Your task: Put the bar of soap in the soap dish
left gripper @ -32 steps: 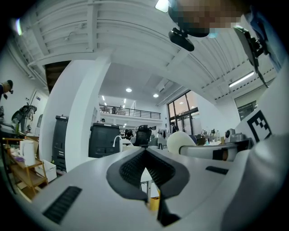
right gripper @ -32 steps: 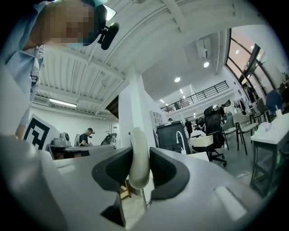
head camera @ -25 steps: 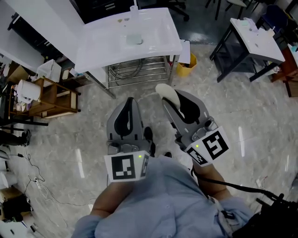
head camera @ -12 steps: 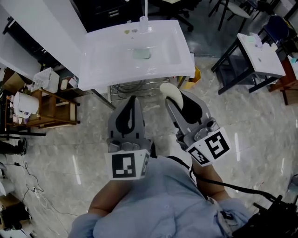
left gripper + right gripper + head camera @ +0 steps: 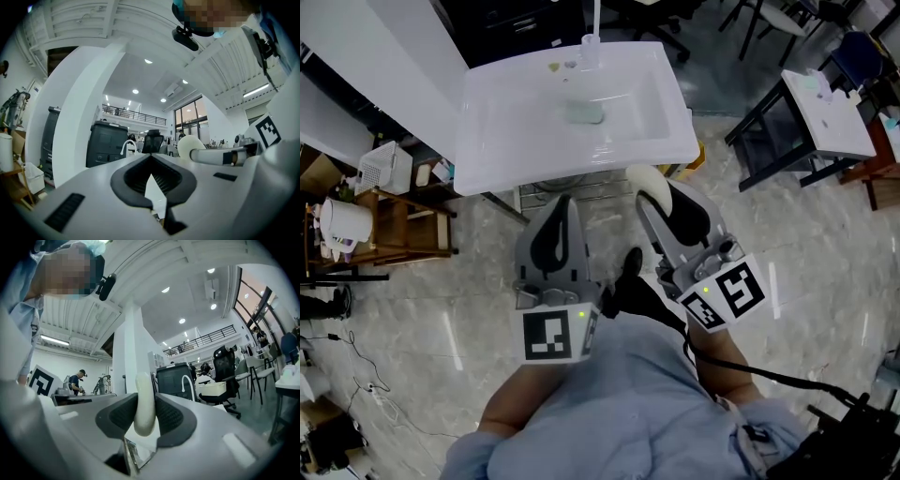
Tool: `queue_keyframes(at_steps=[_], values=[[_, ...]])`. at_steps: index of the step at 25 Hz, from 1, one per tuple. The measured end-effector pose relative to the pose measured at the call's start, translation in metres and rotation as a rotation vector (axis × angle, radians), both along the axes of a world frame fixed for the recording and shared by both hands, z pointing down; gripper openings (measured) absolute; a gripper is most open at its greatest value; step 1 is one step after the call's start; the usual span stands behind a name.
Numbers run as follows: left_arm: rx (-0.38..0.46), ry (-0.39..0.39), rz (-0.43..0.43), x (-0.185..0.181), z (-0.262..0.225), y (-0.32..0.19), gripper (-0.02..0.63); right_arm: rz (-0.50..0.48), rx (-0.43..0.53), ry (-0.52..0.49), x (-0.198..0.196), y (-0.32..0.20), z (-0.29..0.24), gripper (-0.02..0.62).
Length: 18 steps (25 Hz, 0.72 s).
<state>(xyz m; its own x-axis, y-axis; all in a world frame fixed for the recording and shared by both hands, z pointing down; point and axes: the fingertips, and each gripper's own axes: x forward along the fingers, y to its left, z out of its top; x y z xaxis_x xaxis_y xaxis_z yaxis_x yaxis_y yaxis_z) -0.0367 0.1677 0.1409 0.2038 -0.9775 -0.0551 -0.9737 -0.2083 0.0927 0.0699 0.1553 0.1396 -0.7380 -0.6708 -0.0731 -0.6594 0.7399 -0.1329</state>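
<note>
My right tongs (image 5: 649, 195) are clenched on the bar of soap (image 5: 645, 178), a cream oval standing on edge between the pads. Its rounded far end pokes out past the tips. The right gripper view shows both pads pressing its broad faces, so the hold looks square. My left tongs (image 5: 565, 204) are closed on nothing, their tips meeting.

The soap hangs in the air over the floor (image 5: 825, 244), just on the near side of the white sink (image 5: 487, 141). A pale greenish thing lies in the middle of the basin, and I take it for the soap dish (image 5: 584, 112) (it is too small for me to be sure).

I judge the bar light and stiff, but smooth and curved, so it is likely slippery. A hard squeeze on those rounded faces could shoot it out forward, and might dent it. The broad faces near the middle, where it is held now, are the right place. I would keep the pressure moderate and set the bar down low before releasing.
</note>
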Motion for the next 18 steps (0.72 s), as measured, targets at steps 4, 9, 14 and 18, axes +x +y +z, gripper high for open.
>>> queue_keyframes(at_steps=[4, 9, 14, 18], values=[[-0.020, -0.007, -0.004, -0.003, 0.007, -0.024, 0.005, 0.008, -0.016, -0.006, 0.001, -0.025, 0.007, 0.110], [-0.040, -0.023, 0.006, 0.003, 0.016, -0.066, 0.005, 0.022, -0.030, -0.011, 0.007, -0.066, 0.016, 0.110], [-0.065, -0.036, 0.013, 0.009, 0.023, -0.127, 0.005, 0.022, -0.051, -0.020, 0.014, -0.125, 0.024, 0.110], [-0.078, -0.041, 0.013, 0.017, 0.024, -0.176, 0.005, 0.012, -0.073, -0.023, 0.021, -0.174, 0.030, 0.110]])
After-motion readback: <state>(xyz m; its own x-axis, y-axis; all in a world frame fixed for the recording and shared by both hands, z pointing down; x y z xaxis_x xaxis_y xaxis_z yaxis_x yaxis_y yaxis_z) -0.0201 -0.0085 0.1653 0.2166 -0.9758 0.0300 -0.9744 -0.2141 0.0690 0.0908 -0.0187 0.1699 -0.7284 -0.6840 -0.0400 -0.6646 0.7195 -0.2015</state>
